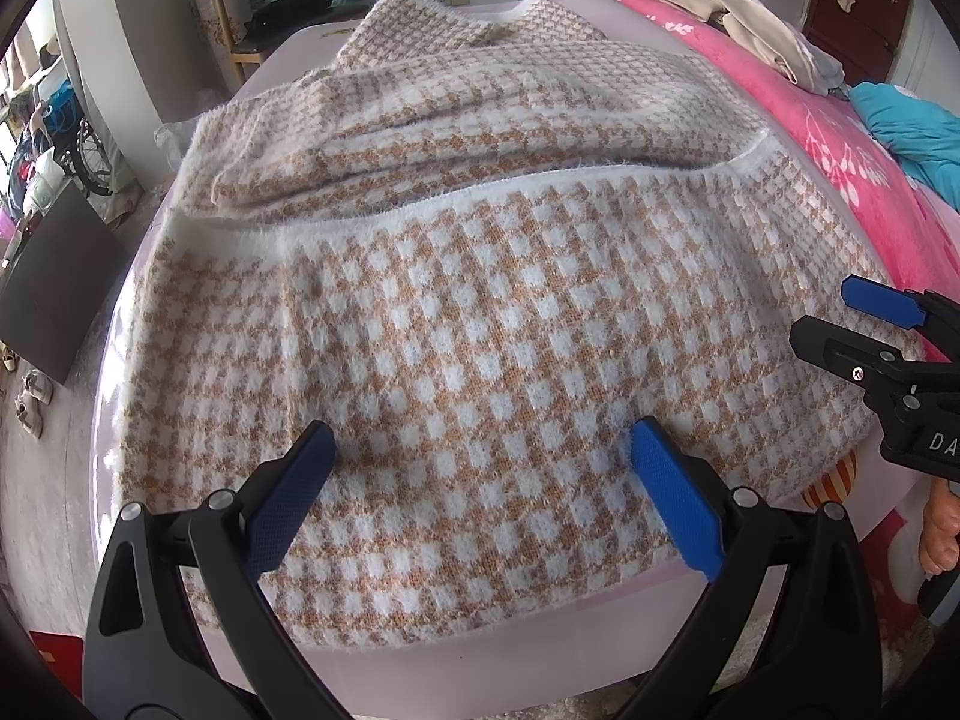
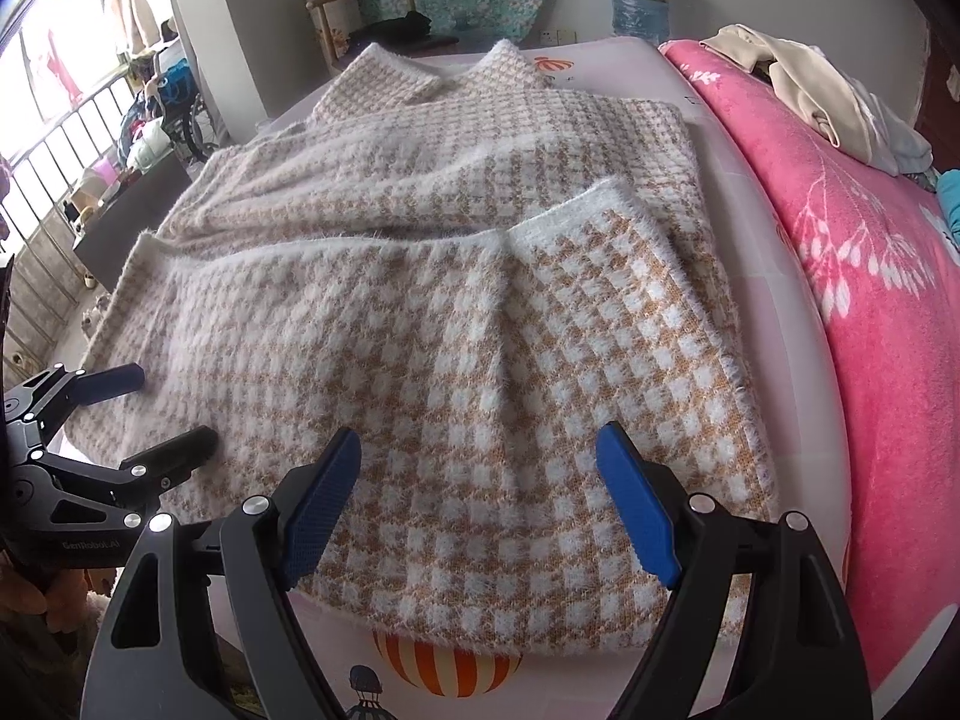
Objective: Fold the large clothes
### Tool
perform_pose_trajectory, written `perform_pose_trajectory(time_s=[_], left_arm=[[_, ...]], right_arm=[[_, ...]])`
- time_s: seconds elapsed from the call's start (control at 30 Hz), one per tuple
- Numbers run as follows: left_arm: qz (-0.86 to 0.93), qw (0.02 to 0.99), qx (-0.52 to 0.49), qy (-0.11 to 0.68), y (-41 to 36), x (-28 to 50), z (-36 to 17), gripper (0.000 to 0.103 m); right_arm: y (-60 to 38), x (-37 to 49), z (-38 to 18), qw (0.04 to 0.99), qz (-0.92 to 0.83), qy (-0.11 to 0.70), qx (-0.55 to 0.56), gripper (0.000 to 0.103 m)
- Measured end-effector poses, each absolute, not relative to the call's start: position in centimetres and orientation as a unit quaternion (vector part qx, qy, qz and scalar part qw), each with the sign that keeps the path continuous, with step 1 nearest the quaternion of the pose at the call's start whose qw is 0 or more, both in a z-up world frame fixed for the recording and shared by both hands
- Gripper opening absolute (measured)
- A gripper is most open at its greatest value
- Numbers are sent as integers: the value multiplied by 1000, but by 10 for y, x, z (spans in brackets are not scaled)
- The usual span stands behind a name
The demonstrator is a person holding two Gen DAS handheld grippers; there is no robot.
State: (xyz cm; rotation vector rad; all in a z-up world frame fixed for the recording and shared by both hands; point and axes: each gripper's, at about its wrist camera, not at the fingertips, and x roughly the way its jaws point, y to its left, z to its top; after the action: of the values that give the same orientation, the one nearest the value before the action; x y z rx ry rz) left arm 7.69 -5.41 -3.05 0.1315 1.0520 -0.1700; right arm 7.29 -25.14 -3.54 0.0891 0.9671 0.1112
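A fuzzy tan-and-white houndstooth sweater (image 1: 480, 312) lies spread on the pale pink bed sheet (image 1: 480, 642), sleeves laid across its far half and a white-banded edge running across its middle. My left gripper (image 1: 480, 438) is open, its blue pads wide apart just over the sweater's near part with no fabric pinched. My right gripper (image 2: 480, 435) is also open over the near part (image 2: 510, 390), close to the sweater's right corner. Each gripper shows in the other's view: the right one (image 1: 825, 312) at the sweater's right edge, the left one (image 2: 174, 405) at its left edge.
A pink flowered blanket (image 2: 870, 276) runs along the right of the bed, with a beige pile of clothes (image 2: 810, 90) and a teal cloth (image 1: 912, 132) on it. A wooden chair (image 2: 360, 6) and a water bottle (image 2: 639, 0) stand behind. The bed's left edge drops to the floor (image 1: 42, 480).
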Motion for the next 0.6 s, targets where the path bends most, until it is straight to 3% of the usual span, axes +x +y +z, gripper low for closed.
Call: perform_pose_trajectory(time_s=[0.6], left_arm=[[-81,859,61,501,-54,78,-30,96]], right_arm=[[-242,82,-35,882,66,465,47,79]])
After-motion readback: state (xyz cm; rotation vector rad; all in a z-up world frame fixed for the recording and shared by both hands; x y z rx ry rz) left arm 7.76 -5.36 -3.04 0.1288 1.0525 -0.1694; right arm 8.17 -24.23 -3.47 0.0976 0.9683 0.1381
